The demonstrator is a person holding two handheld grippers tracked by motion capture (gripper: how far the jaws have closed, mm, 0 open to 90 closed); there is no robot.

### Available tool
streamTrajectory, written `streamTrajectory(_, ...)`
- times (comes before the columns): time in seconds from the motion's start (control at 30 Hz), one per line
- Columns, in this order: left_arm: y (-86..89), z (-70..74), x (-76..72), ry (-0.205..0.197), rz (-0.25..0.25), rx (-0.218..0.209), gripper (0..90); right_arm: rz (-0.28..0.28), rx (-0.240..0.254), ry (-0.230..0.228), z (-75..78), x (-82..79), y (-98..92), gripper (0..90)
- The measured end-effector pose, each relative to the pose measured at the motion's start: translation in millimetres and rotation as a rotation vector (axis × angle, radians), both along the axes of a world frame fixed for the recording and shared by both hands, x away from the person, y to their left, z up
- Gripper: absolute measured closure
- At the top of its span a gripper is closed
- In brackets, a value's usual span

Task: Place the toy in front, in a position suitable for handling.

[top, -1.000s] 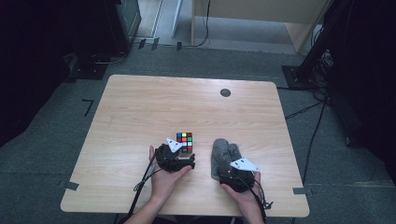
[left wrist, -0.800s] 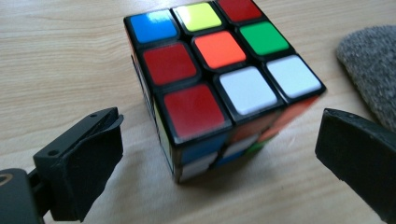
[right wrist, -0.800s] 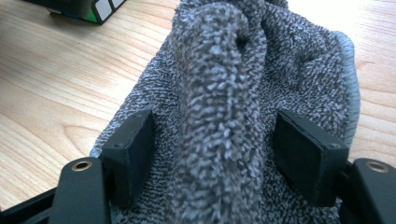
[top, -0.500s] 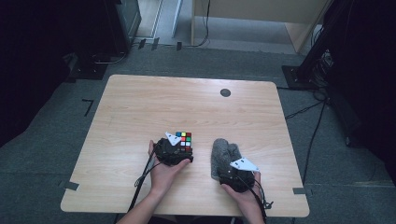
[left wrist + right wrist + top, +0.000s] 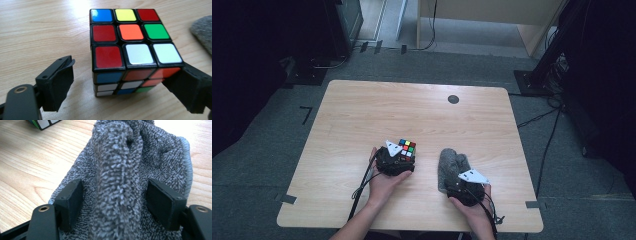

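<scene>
One puzzle cube [image 5: 407,149] sits on the desk [image 5: 362,115], a bit left of the middle and close to the person's edge, its top a mix of blue, yellow, red, orange, green and white squares. One grey fuzzy cloth [image 5: 452,165] lies bunched up just to its right, the two near but apart. There are two claws, one in each hand. The left claw [image 5: 125,85] has the cube between its jaws, which have just been closing; the far pad touches the cube's lower corner, while the near pad is clear of it. The right claw [image 5: 115,200] straddles a raised fold of the cloth, its pads a little way off the fold on both sides. A small dark round spot [image 5: 453,99] marks the desk's far side, well away from everything.
</scene>
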State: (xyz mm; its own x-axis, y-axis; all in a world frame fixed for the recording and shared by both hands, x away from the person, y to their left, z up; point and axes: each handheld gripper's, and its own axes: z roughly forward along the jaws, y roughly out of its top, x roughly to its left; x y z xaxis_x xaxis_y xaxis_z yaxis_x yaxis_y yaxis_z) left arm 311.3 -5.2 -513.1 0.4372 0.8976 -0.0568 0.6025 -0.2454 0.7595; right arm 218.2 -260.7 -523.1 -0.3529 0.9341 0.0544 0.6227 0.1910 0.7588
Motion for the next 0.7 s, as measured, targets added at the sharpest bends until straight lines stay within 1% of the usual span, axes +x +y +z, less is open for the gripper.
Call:
streamTrajectory(0.07,-3.3,-1.3,0.3,0.007,0.007,0.011,12.4,-0.001,0.001,0.0,0.0,0.0,0.1,30.4)
streamTrajectory(0.1,-4.9,-2.0,0.9,0.012,0.01,0.024,12.6,-0.001,0.001,0.0,0.0,0.0,0.1,30.4)
streamTrajectory(0.13,-6.5,-2.8,1.8,0.022,0.022,0.042,13.2,0.0,0.001,0.0,0.0,0.0,0.1,30.3)
streamTrajectory(0.17,-7.1,-3.4,3.7,0.032,0.025,0.044,13.2,0.0,0.001,0.0,0.0,0.0,0.0,30.4)
streamTrajectory(0.2,-7.4,-3.6,5.6,0.041,0.022,0.043,13.5,0.0,0.0,0.0,0.0,-0.1,0.0,30.4)
streamTrajectory(0.3,-10.3,-4.0,9.6,0.054,0.001,0.074,14.1,0.001,-0.001,-0.001,0.0,-0.3,0.3,30.4)
streamTrajectory(0.33,-10.3,-4.0,9.6,0.054,0.001,0.074,14.7,0.001,-0.001,-0.001,0.0,-0.3,0.3,30.4)
streamTrajectory(0.4,-13.1,-4.1,11.4,0.047,-0.008,0.102,17.1,0.001,-0.001,-0.001,0.0,-0.2,0.2,30.4)
streamTrajectory(0.47,-13.5,-3.5,12.4,0.045,-0.008,0.093,21.7,0.001,-0.001,-0.001,0.0,-0.2,0.2,30.4)
streamTrajectory(0.57,-13.5,-2.3,11.7,0.032,-0.006,0.1,31.4,0.001,-0.002,-0.002,0.0,-0.3,0.3,30.4)
streamTrajectory(0.63,-12.1,-2.3,11.8,0.031,-0.022,0.097,32.8,0.001,-0.003,-0.002,0.0,-0.2,0.4,30.2)
streamTrajectory(0.7,-9.3,-1.5,10.8,0.018,-0.047,0.091,33.4,-0.002,-0.004,-0.002,0.0,-0.3,0.5,29.4)
